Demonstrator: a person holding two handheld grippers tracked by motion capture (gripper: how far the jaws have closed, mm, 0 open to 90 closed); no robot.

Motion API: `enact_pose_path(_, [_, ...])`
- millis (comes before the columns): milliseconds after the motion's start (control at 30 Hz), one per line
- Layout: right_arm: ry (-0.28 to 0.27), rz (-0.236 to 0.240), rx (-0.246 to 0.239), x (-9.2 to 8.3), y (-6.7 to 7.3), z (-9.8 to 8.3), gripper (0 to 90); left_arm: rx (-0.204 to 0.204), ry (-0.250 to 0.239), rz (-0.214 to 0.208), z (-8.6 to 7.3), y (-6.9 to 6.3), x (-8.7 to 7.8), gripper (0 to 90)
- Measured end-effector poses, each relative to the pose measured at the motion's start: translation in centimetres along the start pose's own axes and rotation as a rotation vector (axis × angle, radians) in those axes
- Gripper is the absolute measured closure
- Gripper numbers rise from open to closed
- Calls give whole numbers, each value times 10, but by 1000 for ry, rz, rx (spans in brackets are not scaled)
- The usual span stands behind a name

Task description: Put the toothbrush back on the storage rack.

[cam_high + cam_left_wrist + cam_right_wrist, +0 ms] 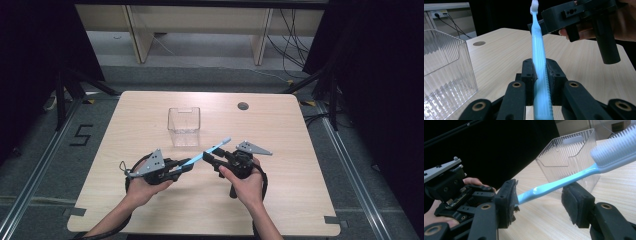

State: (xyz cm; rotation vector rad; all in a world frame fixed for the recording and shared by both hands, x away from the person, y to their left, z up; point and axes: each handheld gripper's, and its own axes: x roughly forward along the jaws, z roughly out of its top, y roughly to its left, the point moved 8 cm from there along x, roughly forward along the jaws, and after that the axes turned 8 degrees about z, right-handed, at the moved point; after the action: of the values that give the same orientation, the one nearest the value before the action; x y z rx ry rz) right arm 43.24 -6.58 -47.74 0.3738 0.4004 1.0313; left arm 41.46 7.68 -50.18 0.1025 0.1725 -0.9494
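Left tongs (187, 166) clamp the blue toothbrush (210, 152) handle, low centre of the high view; right tongs (539, 202) stand apart around its neck. Clear box (184, 126) sits just above; bare worktop (280, 130) lies right. Both hands (145, 185) are held level.

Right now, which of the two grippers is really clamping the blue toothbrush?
The left gripper: its jaws are shut on the toothbrush handle. The right gripper stands open around the shaft, its pads apart.
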Motion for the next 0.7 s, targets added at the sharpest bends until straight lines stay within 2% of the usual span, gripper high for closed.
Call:
enact_pose_path(33, [1,-5,6,0,0,0,459,0,0,0,0,0,0,778])
enact_pose_path(67, [-1,9,44,1,2,0,458,0,0,2,0,0,0,777])
enact_pose_path(100, [-1,2,13,2,-1,1,458,1,0,1,0,-1,0,778])
enact_pose_path(267, [-1,6,7,5,-2,1,458,-2,-2,8,0,-1,1,777])
enact_pose_path(300, [1,14,30,6,-1,1,458,-4,-3,12,0,0,1,777])
enact_pose_path(500, [-5,3,19,9,-3,2,460,-5,-7,26,0,1,1,777])
enact_pose_path(567, [-3,10,33,10,-2,2,461,-7,-10,33,1,1,1,778])
enact_pose_path(667, [-3,13,26,11,-2,2,463,-10,-15,41,2,2,1,777])
enact_pose_path(700, [3,5,64,11,1,0,463,-9,-14,43,2,2,2,777])
